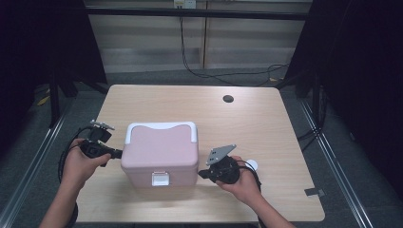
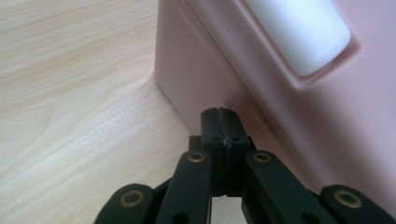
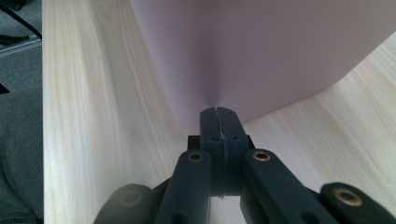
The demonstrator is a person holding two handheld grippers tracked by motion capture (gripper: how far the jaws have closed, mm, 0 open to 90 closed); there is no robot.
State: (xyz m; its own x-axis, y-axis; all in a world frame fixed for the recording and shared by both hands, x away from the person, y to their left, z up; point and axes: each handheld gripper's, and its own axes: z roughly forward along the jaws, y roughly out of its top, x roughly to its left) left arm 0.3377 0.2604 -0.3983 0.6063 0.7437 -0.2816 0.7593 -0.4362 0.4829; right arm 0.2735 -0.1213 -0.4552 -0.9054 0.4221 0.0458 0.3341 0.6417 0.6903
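A pink lidded box (image 1: 160,156) with a white handle (image 1: 162,127) and a white front latch (image 1: 160,178) sits near your edge of the wooden table (image 1: 266,128). Your left gripper (image 1: 117,153) and right gripper (image 1: 201,174) flank it, each with its jaws pressed together and holding nothing, tips at or just short of the side walls.

You appear to be squeezing or sliding the box between the two closed tips. Keep both tips low on the walls and push evenly, so the box neither tips nor swivels.

The high view gives you the lid, the latch and both hands. The left gripper view shows the white handle end (image 2: 299,32) set in the pink wall. The right gripper view shows a plain pink wall (image 3: 252,51) and the table edge.
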